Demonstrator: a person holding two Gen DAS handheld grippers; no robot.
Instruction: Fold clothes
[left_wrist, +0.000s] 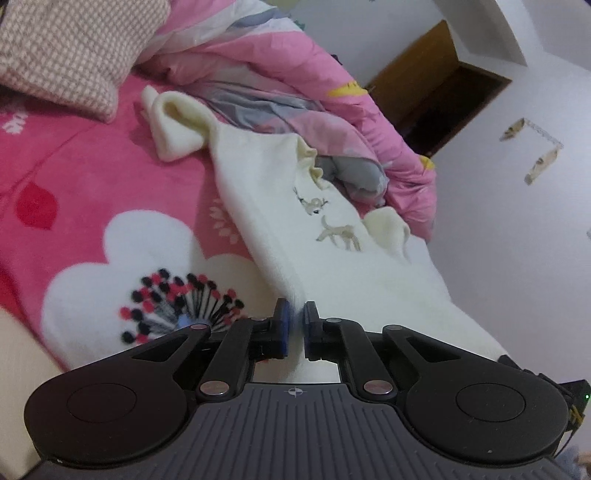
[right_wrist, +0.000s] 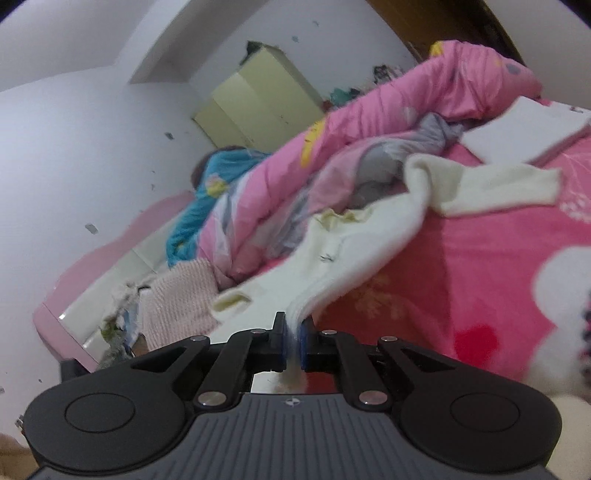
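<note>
A cream sweater (left_wrist: 295, 206) with small deer figures on its chest lies stretched over a pink flowered bedspread (left_wrist: 74, 192). Its hem runs into my left gripper (left_wrist: 295, 314), which is shut on the cloth and holds it raised off the bed. One sleeve (left_wrist: 173, 125) lies bunched at the far end. In the right wrist view the same sweater (right_wrist: 351, 251) leads down into my right gripper (right_wrist: 294, 325), shut on a folded edge of the fabric, also lifted. The other sleeve (right_wrist: 491, 184) trails out to the right across the bed.
A crumpled pink and grey quilt (left_wrist: 303, 92) is heaped just behind the sweater. A checked pillow (left_wrist: 66, 51) lies at the top left. A blue garment (right_wrist: 199, 206), a pale pink knit (right_wrist: 181, 299) and a pale yellow wardrobe (right_wrist: 258, 99) show behind the quilt.
</note>
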